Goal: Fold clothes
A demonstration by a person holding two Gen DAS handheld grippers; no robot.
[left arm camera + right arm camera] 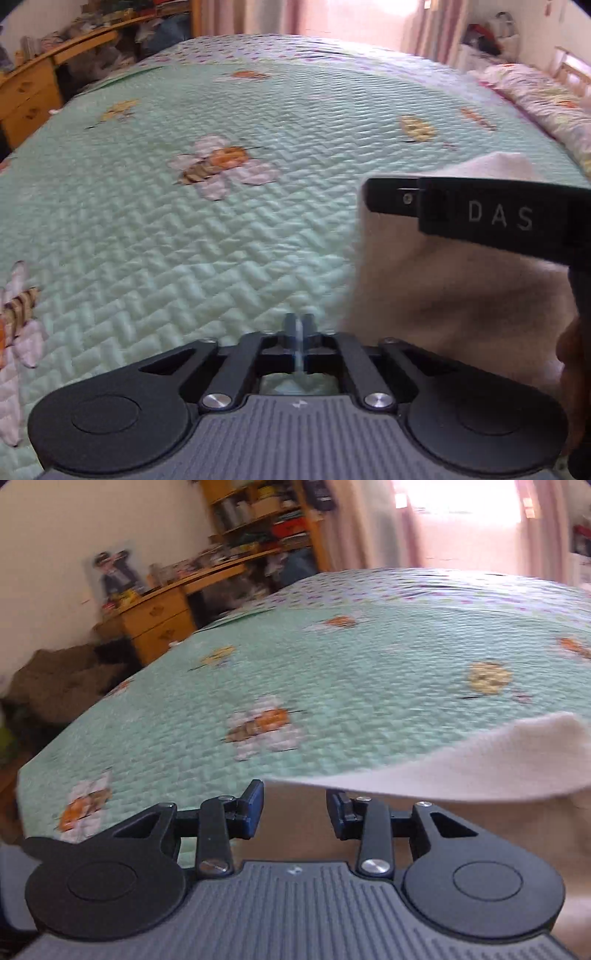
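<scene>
Cream knitted cloth [480, 764] lies on the green quilted bed [184, 240], near its front edge. Left hand-held gripper [299, 325] is closed and empty; right hand-held gripper [295, 808] is partly open over the cloth. Next, I think, pinch an edge to fold.

text: "DAS" | white letters | on: right gripper [373, 194] black side

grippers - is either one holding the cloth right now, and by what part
Neither is. The left gripper is shut on nothing; the right gripper stands open, the cream garment beyond its fingers but not pinched.
</scene>
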